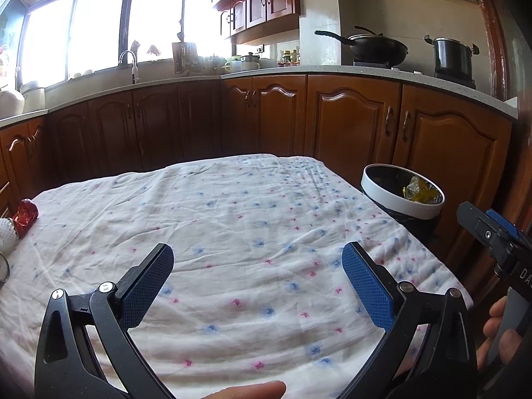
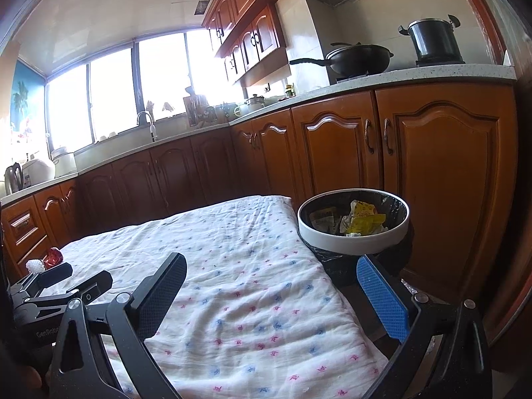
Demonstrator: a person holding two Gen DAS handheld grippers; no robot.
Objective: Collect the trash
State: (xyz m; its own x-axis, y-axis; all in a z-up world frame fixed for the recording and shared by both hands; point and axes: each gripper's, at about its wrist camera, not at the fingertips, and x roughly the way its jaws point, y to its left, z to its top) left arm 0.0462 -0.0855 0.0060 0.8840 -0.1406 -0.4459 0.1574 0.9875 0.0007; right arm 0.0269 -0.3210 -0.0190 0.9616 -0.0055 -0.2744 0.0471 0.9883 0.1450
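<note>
Ahead of you, a white cloth (image 1: 232, 232) dotted with pink and blue stars lies rumpled over the near surface. Beyond it, brown wooden cabinets (image 1: 349, 116) run under a pale speckled countertop (image 1: 266, 73) that turns the far corner. At far right, a black wok (image 1: 375, 48) with its long handle pointing left sits on the stove, a dark lidded pot (image 1: 452, 56) beside it to the right. Under the bright window (image 1: 99, 30) at far left you see a chrome faucet (image 1: 129, 60); upper cabinets (image 1: 259, 3) hang at centre. From your right-hand view, a kettle (image 2: 13, 178) and a white cooker (image 2: 41, 168) stand at far left.
</note>
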